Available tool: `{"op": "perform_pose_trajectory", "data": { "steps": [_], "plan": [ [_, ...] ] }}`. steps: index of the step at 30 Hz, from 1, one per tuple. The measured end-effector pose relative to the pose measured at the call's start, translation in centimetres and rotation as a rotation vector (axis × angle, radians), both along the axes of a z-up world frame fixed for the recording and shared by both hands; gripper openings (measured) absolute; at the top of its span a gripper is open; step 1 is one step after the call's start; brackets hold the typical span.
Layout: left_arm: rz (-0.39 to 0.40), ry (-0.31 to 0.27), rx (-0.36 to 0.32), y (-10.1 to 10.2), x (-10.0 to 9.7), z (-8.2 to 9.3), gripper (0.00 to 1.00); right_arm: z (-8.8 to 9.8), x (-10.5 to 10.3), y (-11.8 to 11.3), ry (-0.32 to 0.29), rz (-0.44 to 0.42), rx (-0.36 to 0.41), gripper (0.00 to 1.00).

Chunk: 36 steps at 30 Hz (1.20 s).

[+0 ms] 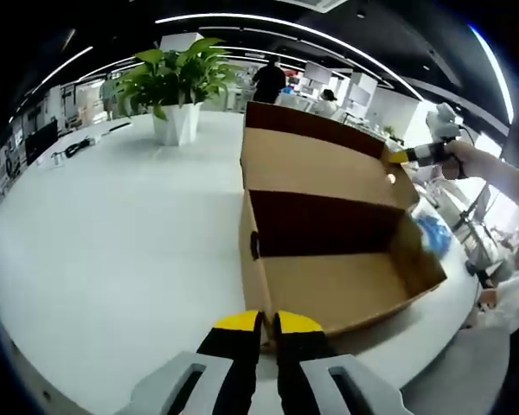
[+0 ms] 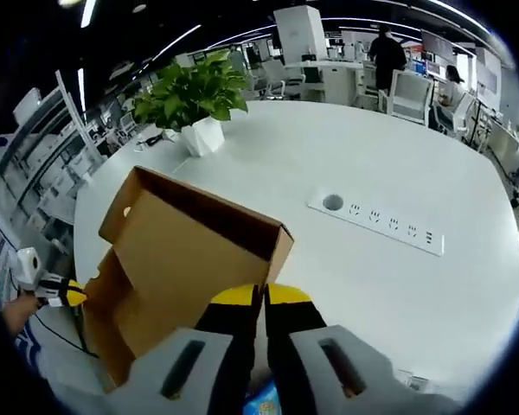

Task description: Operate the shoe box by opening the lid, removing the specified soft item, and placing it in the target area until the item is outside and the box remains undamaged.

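The brown cardboard shoe box (image 1: 329,290) stands open on the white table, its lid (image 1: 320,164) raised upright behind it. Its inside shows bare cardboard. My left gripper (image 1: 268,322) is shut on the box's near wall at the corner. The right gripper (image 1: 413,156) comes in from the right, a hand behind it, at the lid's far corner. In the right gripper view the lid (image 2: 186,251) fills the middle and my right gripper (image 2: 264,296) is shut on its edge; the left gripper (image 2: 56,292) touches the box at the left. A blue item (image 1: 432,233) lies outside the box's right wall, and the blue item (image 2: 264,402) also peeks beneath my jaws.
A potted green plant (image 1: 177,82) in a white pot stands far back on the table (image 1: 112,233). A white socket strip (image 2: 381,223) is set into the tabletop right of the box. The table's rounded edge (image 1: 454,324) runs close by the box. People stand among office desks behind.
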<state>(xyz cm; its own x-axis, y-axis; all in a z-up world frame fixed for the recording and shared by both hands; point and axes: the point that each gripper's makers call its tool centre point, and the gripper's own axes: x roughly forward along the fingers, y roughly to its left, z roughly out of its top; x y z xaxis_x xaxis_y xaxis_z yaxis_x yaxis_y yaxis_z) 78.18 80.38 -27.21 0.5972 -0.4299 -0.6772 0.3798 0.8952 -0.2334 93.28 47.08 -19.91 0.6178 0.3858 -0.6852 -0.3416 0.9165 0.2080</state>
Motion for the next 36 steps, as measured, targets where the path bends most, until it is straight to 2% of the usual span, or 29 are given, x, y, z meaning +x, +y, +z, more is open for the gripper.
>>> {"op": "perform_pose_trajectory", "data": {
  "steps": [4,5,8,10,12,13,18,21,28,34,35,36],
  "plan": [
    [0.003,-0.002,-0.007,0.0,0.0,0.0,0.05,1.3,-0.7,0.2,-0.025,0.006,0.012,0.00],
    [0.002,-0.002,-0.007,0.0,0.0,0.0,0.05,1.3,-0.2,0.4,-0.032,0.008,0.015,0.00],
    [0.007,0.004,-0.025,-0.1,0.0,0.0,0.06,1.8,-0.4,0.5,-0.051,0.010,0.017,0.00],
    [0.012,0.005,-0.031,-0.1,0.0,0.0,0.06,2.5,-1.0,0.8,-0.087,0.018,-0.001,0.00],
    [0.014,0.002,-0.033,-0.1,-0.1,0.1,0.06,2.5,-1.1,0.7,-0.103,0.023,-0.016,0.00],
    [0.013,0.001,-0.034,-0.2,-0.2,0.1,0.06,2.7,-2.2,1.1,-0.111,0.020,-0.014,0.00],
    [0.010,-0.001,-0.036,0.3,0.5,-0.4,0.06,3.2,-2.9,0.9,-0.131,0.015,-0.001,0.00],
    [0.007,0.001,-0.043,0.8,1.1,-1.0,0.06,3.8,-4.4,1.2,-0.140,0.018,0.002,0.00],
    [0.001,-0.003,-0.052,0.2,0.5,-0.5,0.06,4.2,-6.3,1.7,-0.162,0.013,0.013,0.00],
    [-0.001,-0.005,-0.053,-0.2,0.1,-0.1,0.06,4.4,-6.5,1.8,-0.183,0.007,0.018,0.00],
    [-0.001,-0.004,-0.057,-0.2,0.0,0.0,0.06,4.5,-7.8,2.0,-0.192,0.006,0.019,0.00],
    [-0.001,-0.004,-0.058,-0.2,0.0,0.0,0.06,4.5,-8.1,2.1,-0.194,0.006,0.019,0.00]
  ]
}}
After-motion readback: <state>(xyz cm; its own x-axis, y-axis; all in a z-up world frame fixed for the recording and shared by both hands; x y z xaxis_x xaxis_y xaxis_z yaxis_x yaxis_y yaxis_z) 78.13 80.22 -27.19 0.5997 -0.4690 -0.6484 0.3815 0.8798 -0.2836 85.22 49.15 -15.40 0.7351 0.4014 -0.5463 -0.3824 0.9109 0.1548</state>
